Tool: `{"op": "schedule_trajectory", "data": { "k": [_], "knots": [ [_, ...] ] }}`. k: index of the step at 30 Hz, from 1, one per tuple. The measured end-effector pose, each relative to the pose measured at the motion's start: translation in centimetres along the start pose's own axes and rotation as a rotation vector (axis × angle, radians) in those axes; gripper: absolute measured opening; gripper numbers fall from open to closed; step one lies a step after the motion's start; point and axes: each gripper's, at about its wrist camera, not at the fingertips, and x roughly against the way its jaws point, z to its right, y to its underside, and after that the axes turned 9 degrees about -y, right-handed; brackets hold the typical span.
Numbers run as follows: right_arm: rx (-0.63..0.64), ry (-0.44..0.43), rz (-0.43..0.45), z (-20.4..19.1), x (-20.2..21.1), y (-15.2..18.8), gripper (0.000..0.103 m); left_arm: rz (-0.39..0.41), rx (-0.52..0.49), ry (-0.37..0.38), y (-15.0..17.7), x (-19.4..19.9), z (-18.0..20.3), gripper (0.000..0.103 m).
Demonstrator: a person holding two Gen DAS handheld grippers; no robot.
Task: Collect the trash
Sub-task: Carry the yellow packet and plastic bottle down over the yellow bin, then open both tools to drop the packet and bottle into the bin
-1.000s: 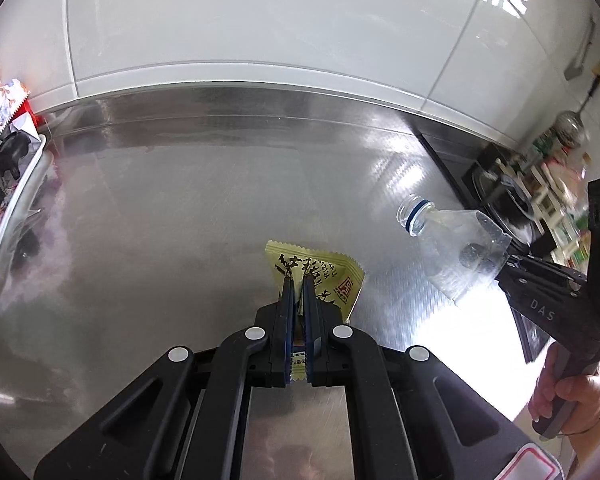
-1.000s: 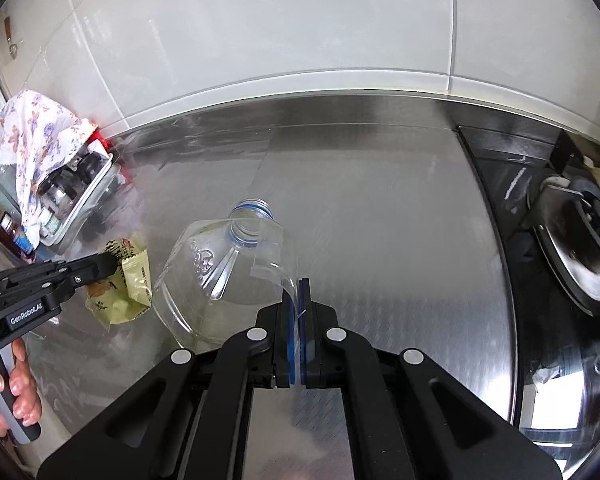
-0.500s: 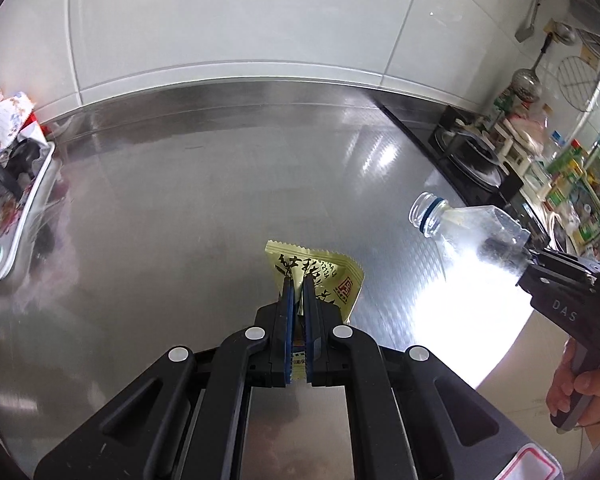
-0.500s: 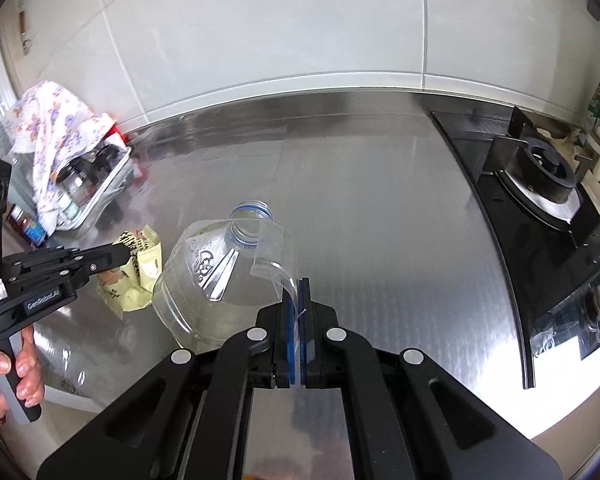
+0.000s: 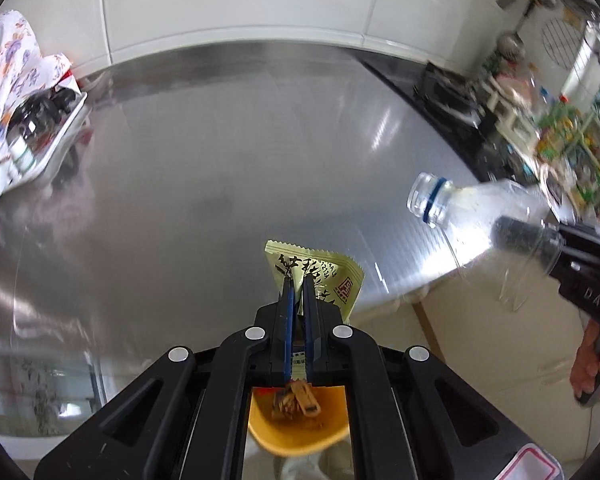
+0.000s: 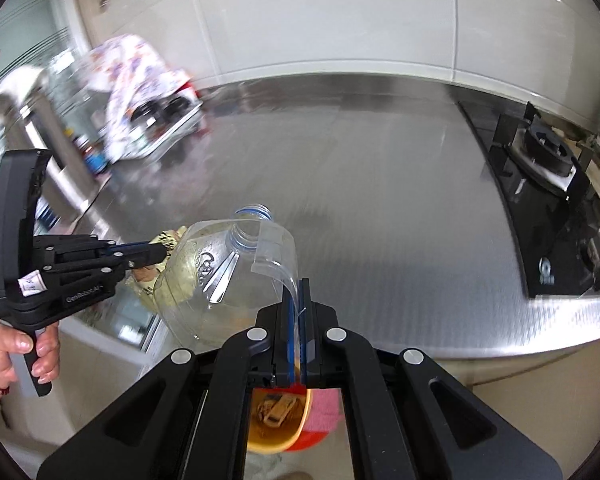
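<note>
Stage of the trash collection, seen from both wrist cameras. In the left wrist view we see the left gripper (image 5: pixel 296 280) with its jaws clamped together on a yellow-green snack wrapper (image 5: pixel 332 280), which hangs clear of the stainless steel countertop (image 5: pixel 220 168), out past its front edge. In the right wrist view the right gripper (image 6: pixel 296 292) has its jaws pressed shut on the cut plastic edge of a clear, capless plastic bottle (image 6: pixel 220 276), likewise carried in the air near the counter's front edge. Directly below both grippers we see a yellow bin (image 5: pixel 300 432), already holding some brownish scraps; what exactly they are we cannot tell. We judge that the picking-up is done for these two pieces and that the release over the bin remains, since neither piece has yet been dropped. The visible countertop shows no further loose litter; a tray of jars under a floral cloth (image 5: pixel 4 64) stands at its far left and the gas stove (image 6: pixel 548 152) at its right, and we take neither for trash.
</note>
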Motion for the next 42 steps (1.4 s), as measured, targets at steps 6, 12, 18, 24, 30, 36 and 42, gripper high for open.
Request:
{"op": "schedule_trajectory", "data": {
  "k": [6,12,18,24,30,36,42],
  "knots": [
    [0.081,-0.07,-0.098,-1.6,1.2,6.1,0.002,-0.089,-0.097,-0.023,6.3,0.4,3.3,0.005],
    [0.112,-0.108,-0.223,-2.4,-0.9,11.0,0.002,-0.21,-0.153,-0.014,11.3,-1.5,5.1,0.005],
    [0.123,-0.115,-0.343,-2.5,-5.8,15.1,0.002,-0.317,-0.222,-0.018,14.6,-5.7,4.9,0.005],
    [0.081,-0.099,-0.412,-1.5,-11.5,18.0,0.002,-0.389,-0.216,0.002,17.3,-11.7,2.5,0.005],
    [0.023,-0.082,-0.452,-0.2,-16.6,19.7,0.002,-0.435,-0.197,0.01,20.0,-17.0,1.3,0.005],
    [0.011,-0.073,-0.502,0.7,-21.2,21.0,0.002,-0.465,-0.196,0.017,20.5,-21.0,0.9,0.005],
    [-0.013,-0.071,-0.526,1.3,-24.4,21.9,0.002,-0.486,-0.195,0.023,21.3,-23.5,0.7,0.006]
  ]
}}
